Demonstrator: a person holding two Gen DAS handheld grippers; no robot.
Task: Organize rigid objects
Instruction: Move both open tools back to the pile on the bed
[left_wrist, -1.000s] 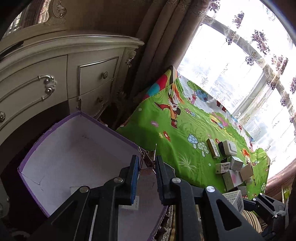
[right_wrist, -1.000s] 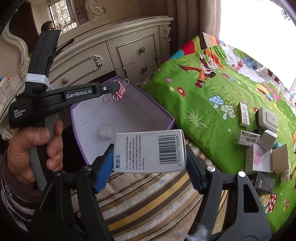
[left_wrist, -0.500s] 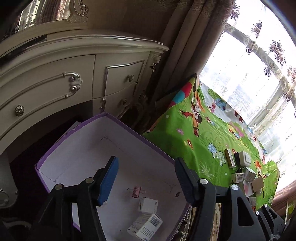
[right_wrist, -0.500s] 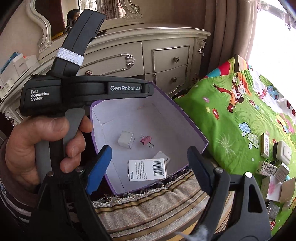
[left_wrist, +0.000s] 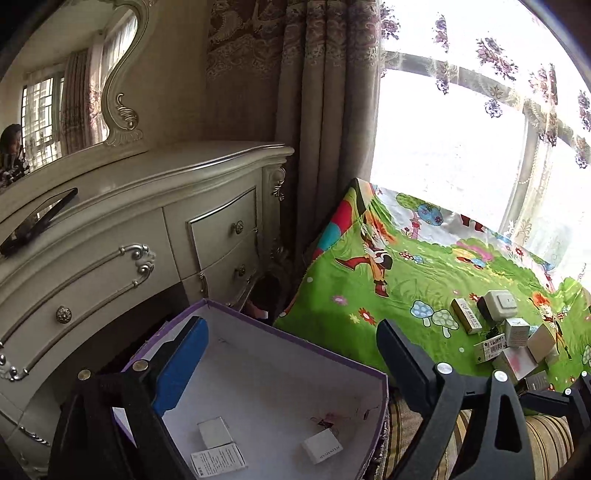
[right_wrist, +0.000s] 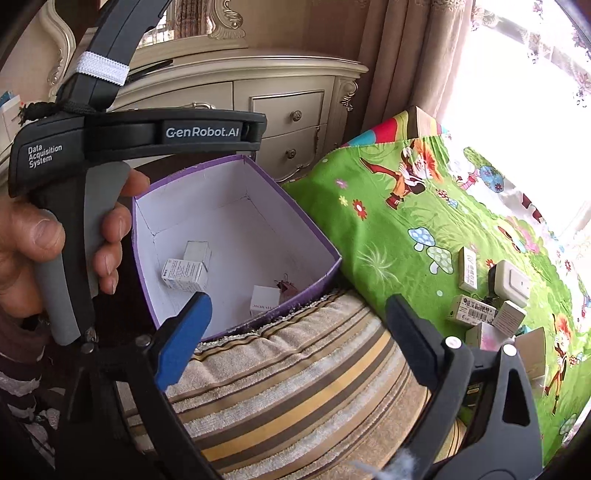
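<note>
Left gripper (left_wrist: 291, 354) fingers spread wide, empty; right gripper (right_wrist: 299, 325) likewise, above purple box (right_wrist: 310, 229).

The box (right_wrist: 236, 206) sits between the dresser (right_wrist: 258, 103) behind it and the cushion (right_wrist: 295, 376) in front, with the mat (right_wrist: 406, 229) to its right. Inside lie three cartons (right_wrist: 184, 275) and a clip (right_wrist: 286, 287). More cartons (right_wrist: 472, 312) cluster on the mat's right part.

Cream carved dresser (left_wrist: 155, 236) with mirror (left_wrist: 66, 92) stands left, brown patterned curtain (left_wrist: 295, 110) beside it. Bright window (left_wrist: 443, 140) with sheer floral drape. Green cartoon mat (left_wrist: 388, 280), striped cushion (right_wrist: 295, 376).
</note>
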